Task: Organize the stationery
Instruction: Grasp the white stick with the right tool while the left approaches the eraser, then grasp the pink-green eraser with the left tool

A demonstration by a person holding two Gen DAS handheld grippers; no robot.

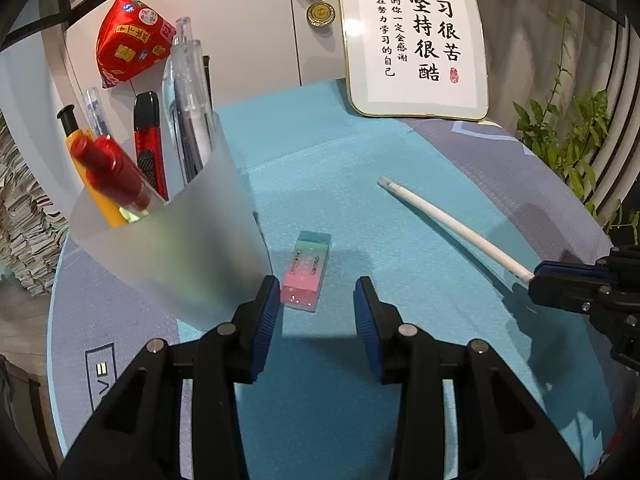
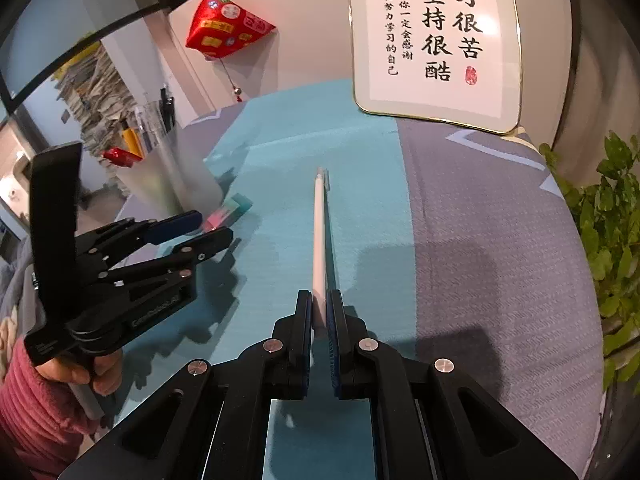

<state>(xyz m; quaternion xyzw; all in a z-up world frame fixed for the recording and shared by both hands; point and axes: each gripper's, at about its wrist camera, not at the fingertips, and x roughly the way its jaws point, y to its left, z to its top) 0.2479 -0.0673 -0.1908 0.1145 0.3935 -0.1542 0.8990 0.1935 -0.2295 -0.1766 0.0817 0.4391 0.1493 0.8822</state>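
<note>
A pink-and-green eraser (image 1: 306, 276) lies on the teal mat (image 1: 340, 208), close beside a frosted pen cup (image 1: 172, 240) that holds several pens and a red knife. My left gripper (image 1: 316, 284) stands open over the eraser's near end, which sits between the fingertips close to the left pad (image 1: 269, 312). A long white pen (image 2: 319, 232) lies on the mat pointing away. My right gripper (image 2: 319, 300) is shut on the pen's near end. From the right wrist view the left gripper (image 2: 208, 228), eraser (image 2: 232, 212) and cup (image 2: 172, 176) are at the left.
A framed calligraphy board (image 1: 416, 40) leans at the back. A green plant (image 2: 612, 232) edges the right side. A red ornament (image 1: 132, 44) and a medal (image 1: 320, 12) hang on the wall. Paper stacks (image 1: 24, 216) rise at the left. A hand in a pink sleeve (image 2: 36, 392) holds the left gripper.
</note>
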